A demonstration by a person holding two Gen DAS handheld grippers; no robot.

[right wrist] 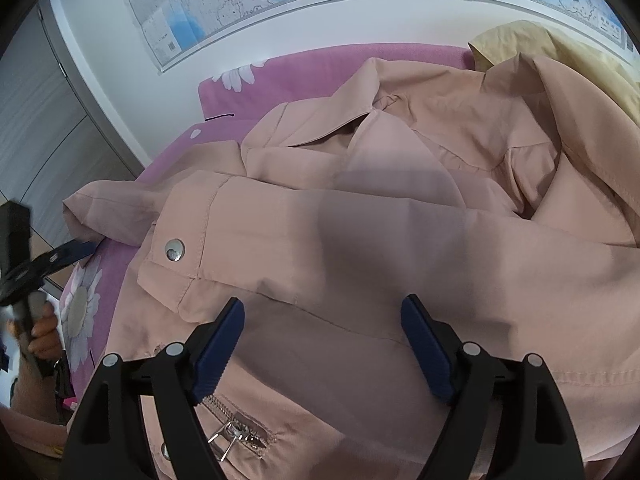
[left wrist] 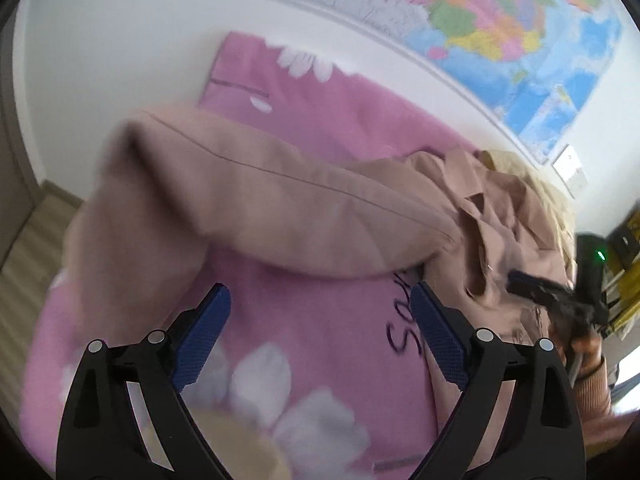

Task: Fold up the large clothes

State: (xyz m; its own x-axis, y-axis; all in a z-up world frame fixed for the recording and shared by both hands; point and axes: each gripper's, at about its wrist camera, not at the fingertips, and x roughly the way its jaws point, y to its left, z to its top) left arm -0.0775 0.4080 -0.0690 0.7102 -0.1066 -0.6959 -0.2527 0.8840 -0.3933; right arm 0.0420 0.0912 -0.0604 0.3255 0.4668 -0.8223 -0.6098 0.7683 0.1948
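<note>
A dusty-pink jacket point(right wrist: 400, 220) lies spread on a bed covered by a pink fleece blanket point(left wrist: 320, 320) printed with white daisies. One sleeve point(right wrist: 320, 232) is laid across the chest, its cuff showing a metal snap; the other sleeve point(left wrist: 260, 200) lies out to the side, so folding looks barely begun. The cloth is thin, matte and smooth, with stitched seams and a zipped pocket. The left tongs point(left wrist: 320, 328) and the right tongs point(right wrist: 322, 344) are both spread and hold nothing.
</note>
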